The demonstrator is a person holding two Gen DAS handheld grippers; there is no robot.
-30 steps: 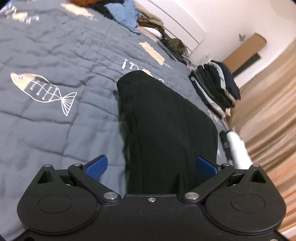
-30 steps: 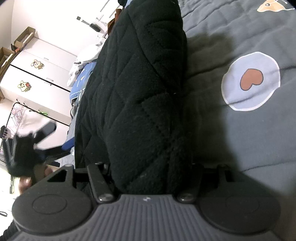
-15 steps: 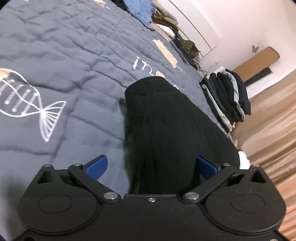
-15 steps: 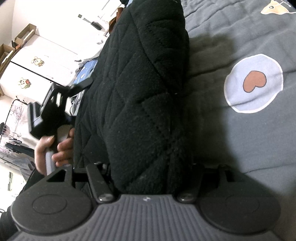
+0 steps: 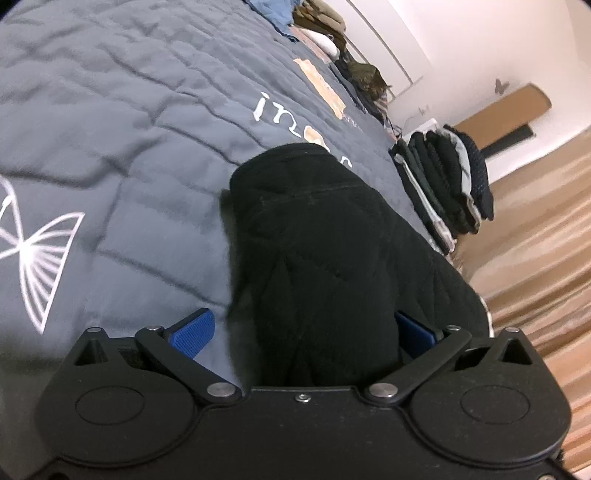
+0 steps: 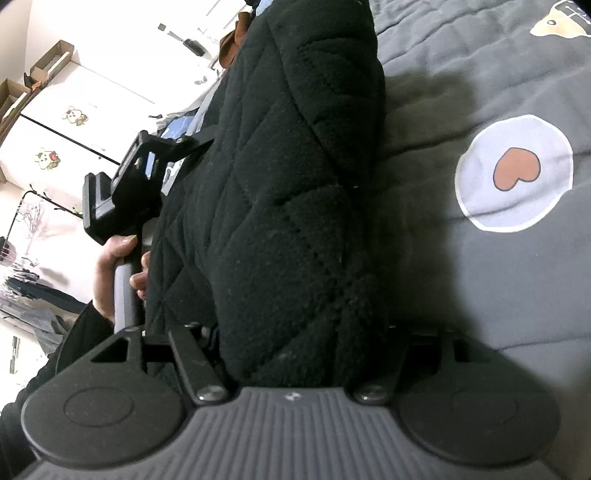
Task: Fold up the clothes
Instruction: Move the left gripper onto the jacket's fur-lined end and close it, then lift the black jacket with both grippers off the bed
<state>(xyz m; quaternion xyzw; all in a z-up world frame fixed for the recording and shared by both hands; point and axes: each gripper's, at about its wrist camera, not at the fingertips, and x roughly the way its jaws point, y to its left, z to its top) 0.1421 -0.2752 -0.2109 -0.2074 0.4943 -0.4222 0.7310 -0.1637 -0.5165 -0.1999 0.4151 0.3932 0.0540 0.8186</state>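
Note:
A black quilted fleece jacket (image 5: 332, 251) lies folded in a long bundle on the grey bedspread (image 5: 110, 129). My left gripper (image 5: 303, 328) straddles one end of it. Its blue pads (image 5: 192, 328) stand wide apart, and the left one is clear of the cloth. In the right wrist view the jacket (image 6: 288, 184) fills the gap of my right gripper (image 6: 303, 350), whose jaws are opening with the thick fleece between them and their tips hidden. A hand (image 6: 110, 266) holds the left gripper at the jacket's left edge.
A stack of folded dark clothes (image 5: 443, 184) sits at the bed's far right edge, with more loose garments (image 5: 325, 22) along the back. Tan curtains (image 5: 546, 258) hang on the right. White cupboards (image 6: 74, 110) stand beyond the bed in the right view.
The left gripper has sunk and moved in along the jacket, which now looks larger. In the right wrist view the hand and left gripper rose from the lower left to the jacket's edge.

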